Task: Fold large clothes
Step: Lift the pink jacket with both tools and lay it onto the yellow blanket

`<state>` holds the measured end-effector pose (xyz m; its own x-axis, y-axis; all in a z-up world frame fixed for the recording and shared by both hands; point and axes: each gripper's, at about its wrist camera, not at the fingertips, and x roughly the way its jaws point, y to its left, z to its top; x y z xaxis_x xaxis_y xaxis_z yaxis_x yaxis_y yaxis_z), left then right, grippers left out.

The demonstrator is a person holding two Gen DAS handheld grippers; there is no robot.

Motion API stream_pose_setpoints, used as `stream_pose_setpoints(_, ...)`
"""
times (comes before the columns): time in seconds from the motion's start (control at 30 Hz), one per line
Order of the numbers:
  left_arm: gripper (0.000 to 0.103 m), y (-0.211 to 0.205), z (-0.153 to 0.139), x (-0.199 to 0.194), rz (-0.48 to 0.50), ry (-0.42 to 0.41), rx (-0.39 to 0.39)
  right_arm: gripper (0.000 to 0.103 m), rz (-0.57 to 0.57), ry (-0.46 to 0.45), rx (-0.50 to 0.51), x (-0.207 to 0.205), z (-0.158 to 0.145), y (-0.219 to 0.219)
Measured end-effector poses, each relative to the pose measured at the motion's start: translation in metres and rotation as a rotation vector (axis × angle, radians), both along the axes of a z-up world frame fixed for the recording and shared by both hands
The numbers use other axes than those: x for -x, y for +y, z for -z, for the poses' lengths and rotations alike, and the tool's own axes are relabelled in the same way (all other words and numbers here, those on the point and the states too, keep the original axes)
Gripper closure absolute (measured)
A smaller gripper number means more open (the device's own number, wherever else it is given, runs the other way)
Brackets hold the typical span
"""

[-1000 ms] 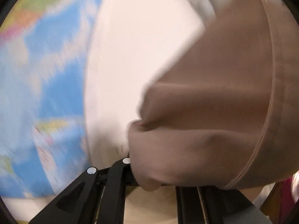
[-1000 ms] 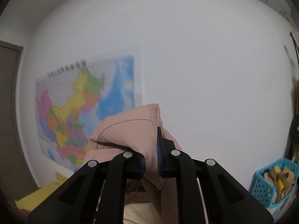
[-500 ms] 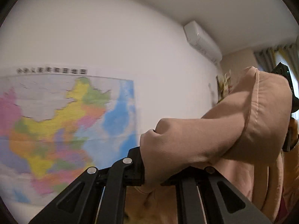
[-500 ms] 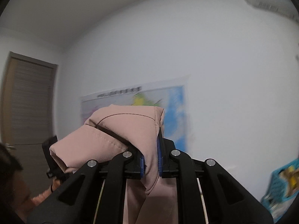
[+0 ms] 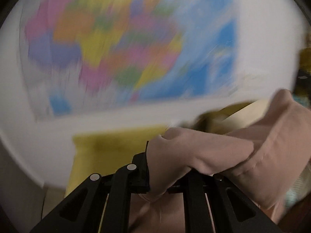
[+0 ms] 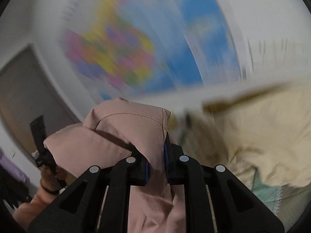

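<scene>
In the left wrist view, the map (image 5: 124, 44) on the white wall is showing only as a blur of colours. Below the map, a yellow sheet (image 5: 108, 145) is lying. Below and to the right of the map, the left gripper (image 5: 167, 176) is pinching a fold of the pink garment (image 5: 223, 147), its jaws nearly together on the cloth, which is bunching over the right finger and trailing off to the right.

In the right wrist view, below and left of the map (image 6: 124, 52), a hand (image 6: 48, 172) is gripping a black handle beside a grey door (image 6: 21, 97). Directly below the map, the right gripper (image 6: 156, 167) is clamping the pink garment (image 6: 124, 130) between its blue pads, jaws narrow. Right of it, cream bedding (image 6: 262, 136) is lying rumpled.
</scene>
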<state>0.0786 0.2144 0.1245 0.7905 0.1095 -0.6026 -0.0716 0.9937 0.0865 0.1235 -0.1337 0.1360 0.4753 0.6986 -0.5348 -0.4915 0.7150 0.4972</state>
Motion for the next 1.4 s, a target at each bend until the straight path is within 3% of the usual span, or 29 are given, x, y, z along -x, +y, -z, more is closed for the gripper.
stream_pose_setpoints(0.13,0.094,0.024,0.095,-0.047,-0.091,0.186,-0.002,0.091,0.01,0.186,0.11,-0.058,0.091,0.04)
stream_pose_setpoints(0.27,0.093,0.044,0.134,-0.082,-0.087,0.291,0.077,0.087,0.027,0.296,0.119,-0.101,0.13,0.052)
stream_pose_setpoints(0.43,0.082,0.056,0.137,-0.11,-0.048,0.347,0.169,0.061,0.045,0.313,0.146,-0.125,0.128,0.046)
stream_pose_setpoints(0.5,0.079,0.065,0.141,-0.116,-0.041,0.383,0.215,0.035,0.023,0.292,0.129,-0.119,0.116,0.042)
stream_pose_setpoints(0.57,0.074,0.065,0.14,-0.109,-0.033,0.368,0.224,0.022,0.007,0.239,0.152,-0.11,0.108,0.042)
stream_pose_setpoints(0.63,0.056,0.066,0.138,-0.105,-0.008,0.346,0.231,0.018,-0.026,0.159,0.198,-0.094,0.097,0.047)
stream_pose_setpoints(0.7,0.052,0.064,0.137,-0.105,0.021,0.325,0.234,0.016,-0.063,0.103,0.273,-0.078,0.093,0.056)
stream_pose_setpoints(0.73,0.046,0.063,0.136,-0.105,0.047,0.321,0.235,0.016,-0.082,0.086,0.325,-0.071,0.096,0.065)
stream_pose_setpoints(0.83,0.042,0.06,0.141,-0.107,0.068,0.342,0.209,0.027,-0.146,0.056,0.449,-0.058,0.109,0.094)
stream_pose_setpoints(0.87,0.042,0.058,0.144,-0.109,0.075,0.355,0.202,0.038,-0.158,0.043,0.502,-0.056,0.115,0.102)
stream_pose_setpoints(0.93,0.044,0.057,0.148,-0.112,0.066,0.371,0.193,0.062,-0.152,0.042,0.563,-0.061,0.122,0.112)
stream_pose_setpoints(0.97,0.046,0.058,0.148,-0.112,0.065,0.369,0.2,0.094,-0.137,0.057,0.567,-0.069,0.122,0.113)
stream_pose_setpoints(1.0,0.047,0.06,0.146,-0.111,0.069,0.363,0.215,0.1,-0.121,0.065,0.554,-0.074,0.12,0.111)
stream_pose_setpoints(1.1,0.047,0.074,0.127,-0.095,0.087,0.307,0.311,0.1,-0.045,0.052,0.446,-0.088,0.096,0.087)
stream_pose_setpoints(1.2,0.039,0.085,0.103,-0.06,0.127,0.211,0.288,0.1,-0.009,0.058,0.382,-0.09,0.084,0.067)
stream_pose_setpoints(1.23,0.037,0.091,0.098,-0.043,0.134,0.21,0.267,0.098,-0.01,0.081,0.39,-0.09,0.088,0.062)
stream_pose_setpoints(1.27,0.037,0.096,0.097,-0.035,0.141,0.206,0.271,0.085,0.001,0.092,0.399,-0.089,0.093,0.055)
stream_pose_setpoints(1.3,0.037,0.103,0.099,-0.019,0.151,0.204,0.277,0.058,0.02,0.105,0.381,-0.086,0.096,0.042)
stream_pose_setpoints(1.37,0.037,0.112,0.107,0.001,0.14,0.227,0.257,0.035,0.054,0.124,0.312,-0.072,0.098,0.017)
stream_pose_setpoints(1.4,0.037,0.115,0.113,0.011,0.134,0.242,0.249,0.035,0.05,0.124,0.29,-0.063,0.097,0.007)
